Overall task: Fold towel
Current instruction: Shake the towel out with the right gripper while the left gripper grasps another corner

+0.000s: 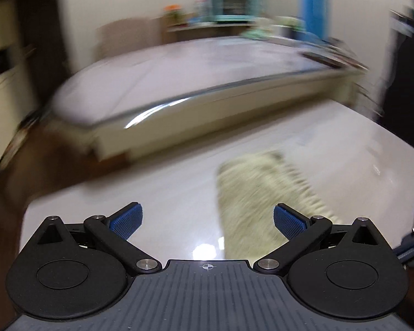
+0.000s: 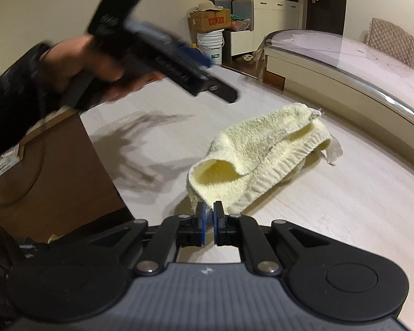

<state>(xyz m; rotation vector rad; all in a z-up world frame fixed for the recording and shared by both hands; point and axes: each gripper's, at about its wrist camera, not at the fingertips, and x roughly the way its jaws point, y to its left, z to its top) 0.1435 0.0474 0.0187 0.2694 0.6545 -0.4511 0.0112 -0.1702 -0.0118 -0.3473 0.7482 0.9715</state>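
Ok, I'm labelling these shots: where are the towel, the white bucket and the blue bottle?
towel (image 2: 258, 149): right wrist view, middle of the cloth.
white bucket (image 2: 210, 46): right wrist view, its side.
blue bottle (image 1: 312, 8): left wrist view, its body.

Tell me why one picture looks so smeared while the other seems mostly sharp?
Left wrist view: the whole room streaks with motion blur, the towel is fuzzy, and a lamp glare sits on the table. Right wrist view: the towel is crisp; only the left tongs and their shadow smear.
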